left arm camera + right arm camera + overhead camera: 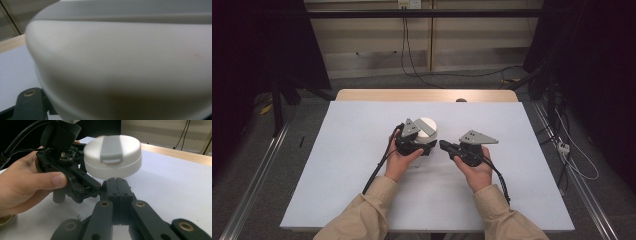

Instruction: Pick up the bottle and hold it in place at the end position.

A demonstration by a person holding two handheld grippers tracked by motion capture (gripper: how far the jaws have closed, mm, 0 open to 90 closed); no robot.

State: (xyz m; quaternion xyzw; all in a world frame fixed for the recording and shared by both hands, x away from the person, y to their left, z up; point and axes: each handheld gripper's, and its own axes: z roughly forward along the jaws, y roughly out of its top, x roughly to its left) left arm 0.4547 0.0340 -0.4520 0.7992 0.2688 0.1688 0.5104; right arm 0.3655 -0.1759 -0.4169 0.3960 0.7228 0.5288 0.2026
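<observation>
White container: smooth matt plastic, with a grey matt plastic lid tab. Left gripper and right gripper: black matt plastic links, brass-coloured metal rivets at the joints. Table: light wood edge, covered by a pale, matt, smooth sheet. Sleeves: beige woven cloth. Gripper top plates: grey, matt.

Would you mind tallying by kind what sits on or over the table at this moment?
White round container with a grey lid tab: 1
Handheld grippers: 2, the left gripper and the right gripper
Hands: 2, the left hand and the right hand
Total: 5
</observation>
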